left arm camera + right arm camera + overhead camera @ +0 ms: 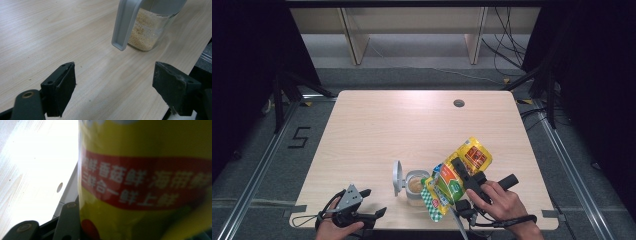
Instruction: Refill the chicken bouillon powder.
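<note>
In the high view the right tongs (460, 172) are closed on a yellow pouch (457, 177) and hold it above the counter (377, 130), in the lower right part of the frame. The pouch is tilted, with its upper end toward the upper right and its green checkered end (432, 202) low, just beside the glass jar (416, 187); I cannot tell if it touches the jar. In the right gripper view the pouch (145, 177) is very close, between the jaws, with a red band of white letters across it, and one black jaw stands against its left edge at the bottom of the frame. The jar is near the lower edge of the counter, to the left of the pouch. It has pale grains inside, and its grey lid (398, 177) is open, standing up on the left side. The left tongs (377, 202) are at the lower left of the high view, in the person's hand, open with nothing in them, and apart from the jar. In the left gripper view the two jaws stand wide apart over bare wood, and the jar (150, 32) with the hanging lid (126, 23) is at the upper right, beyond the jaws.
</note>
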